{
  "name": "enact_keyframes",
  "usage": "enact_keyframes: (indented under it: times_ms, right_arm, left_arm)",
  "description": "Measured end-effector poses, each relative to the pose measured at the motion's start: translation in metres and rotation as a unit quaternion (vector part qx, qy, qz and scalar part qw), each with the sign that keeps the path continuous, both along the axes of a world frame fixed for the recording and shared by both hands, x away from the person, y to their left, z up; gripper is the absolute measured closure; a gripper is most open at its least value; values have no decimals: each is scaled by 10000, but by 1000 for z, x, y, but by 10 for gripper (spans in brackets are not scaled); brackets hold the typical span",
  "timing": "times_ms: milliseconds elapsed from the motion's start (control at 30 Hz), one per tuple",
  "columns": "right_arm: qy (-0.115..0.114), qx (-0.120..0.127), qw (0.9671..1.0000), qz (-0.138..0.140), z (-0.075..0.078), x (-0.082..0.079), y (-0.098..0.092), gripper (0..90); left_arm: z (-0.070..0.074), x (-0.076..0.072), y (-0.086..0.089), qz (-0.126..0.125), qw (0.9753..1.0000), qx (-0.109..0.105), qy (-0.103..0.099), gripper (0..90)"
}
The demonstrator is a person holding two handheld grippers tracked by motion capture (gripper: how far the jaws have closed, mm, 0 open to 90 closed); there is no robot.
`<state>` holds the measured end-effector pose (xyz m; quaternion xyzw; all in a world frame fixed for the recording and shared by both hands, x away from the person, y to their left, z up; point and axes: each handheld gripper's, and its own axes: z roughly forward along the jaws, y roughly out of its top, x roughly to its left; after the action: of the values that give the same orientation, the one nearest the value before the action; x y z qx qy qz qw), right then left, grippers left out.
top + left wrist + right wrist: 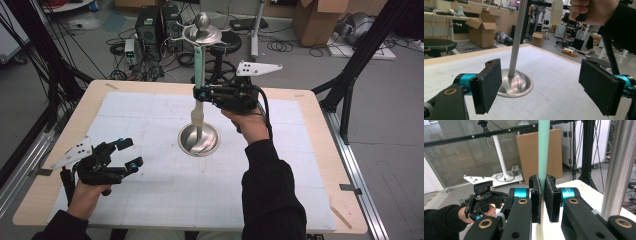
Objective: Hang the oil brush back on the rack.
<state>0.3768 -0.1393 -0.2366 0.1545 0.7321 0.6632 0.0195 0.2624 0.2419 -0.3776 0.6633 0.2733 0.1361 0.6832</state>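
White matting covers our table (150,200); our right gripper (201,93) pinches the upright spatula (199,75) beside the stand (199,140). Our left gripper (129,153) waits wide open, empty, well apart.

upright mint-and-cream utensil (198,75) beside steel stand's pole (516,40)

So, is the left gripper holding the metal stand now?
No, in the left gripper view the left gripper is wide open, and the metal stand stands apart beyond its pads.
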Motion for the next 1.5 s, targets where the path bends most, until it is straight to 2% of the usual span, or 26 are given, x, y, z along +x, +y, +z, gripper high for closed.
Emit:
enact_keyframes:
  times_ms: [167,267,300,333,367,433,500,600,633,667,700,767,833,900,933,1033,1133,1167,1233,1267,1300,1333,1367,1500]
  right_arm:
    - [65,-89,9999,-97,-3,4,-1,844]
    - [-8,-139,9998,-156,-2,2,-1,820]
    - [-37,-154,9996,-224,-2,1,-1,698]
    - [26,-205,9986,-495,-3,-2,-3,458]
    - [26,-205,9986,-495,-3,-2,-3,458]
    - [5,-361,9965,-751,-9,-8,-7,376]
    - [-152,-562,9922,-1105,-19,-16,-12,268]
    - [-282,-814,9854,-1466,-36,-32,-24,205]
    - [-441,-1021,9768,-1831,-47,-45,-33,173]
    - [-441,-1021,9768,-1831,-47,-45,-33,173]
    - [-485,-1123,9728,-1966,-53,-53,-38,172]
    - [-537,-1175,9675,-2173,-67,-67,-49,166]
    - [-509,-1206,9648,-2281,-82,-80,-63,165]
    - [-482,-1242,9605,-2444,-96,-93,-77,165]
    - [-446,-1233,9598,-2482,-103,-99,-84,165]
    - [-434,-1026,9553,-2738,-123,-117,-105,164]
    - [-367,-934,9492,-2981,-139,-130,-119,164]
    - [-349,-1036,9455,-3067,-146,-136,-127,163]
    - [-401,-1193,9423,-3102,-146,-139,-131,163]
    - [-401,-1193,9423,-3102,-146,-139,-131,163]
    - [-435,-1197,9384,-3211,-145,-145,-134,163]
    - [-435,-1197,9384,-3211,-145,-145,-134,163]
    - [-464,-1188,9366,-3264,-146,-148,-137,163]
    - [-352,-1102,9365,-3311,-147,-150,-142,163]
  left_arm:
    - [0,0,1,11,10000,-26,6,191]
    - [0,1,1,25,10000,-30,16,190]
    - [-1,1,2,20,10000,-14,20,190]
    - [-1,1,1,14,10000,-60,32,190]
    - [-1,1,1,14,10000,-60,32,190]
    - [-1,1,2,32,10000,-31,11,189]
    - [-1,1,3,64,10000,-56,31,184]
    - [-2,2,3,70,10000,-22,60,173]
    - [-2,3,3,62,10000,12,54,162]
    - [-3,3,3,61,10000,36,60,162]
    - [-3,3,4,82,9999,55,58,160]
    - [-4,4,5,124,9999,86,34,160]
    - [-5,4,5,142,9998,130,35,161]
    - [-5,5,6,173,9998,100,53,161]
    - [-5,5,6,189,9998,94,60,161]
    - [-6,5,6,188,9997,111,75,161]
    - [-7,5,6,210,9997,116,58,161]
    - [-7,5,7,224,9997,111,61,162]
    - [-8,6,9,293,9995,102,41,162]
    - [-8,6,9,293,9995,102,41,162]
    - [-8,6,11,297,9995,117,30,162]
    - [-8,6,11,297,9995,117,30,162]
    - [-9,6,12,312,9994,112,38,162]
    - [-10,8,15,400,9992,19,64,162]
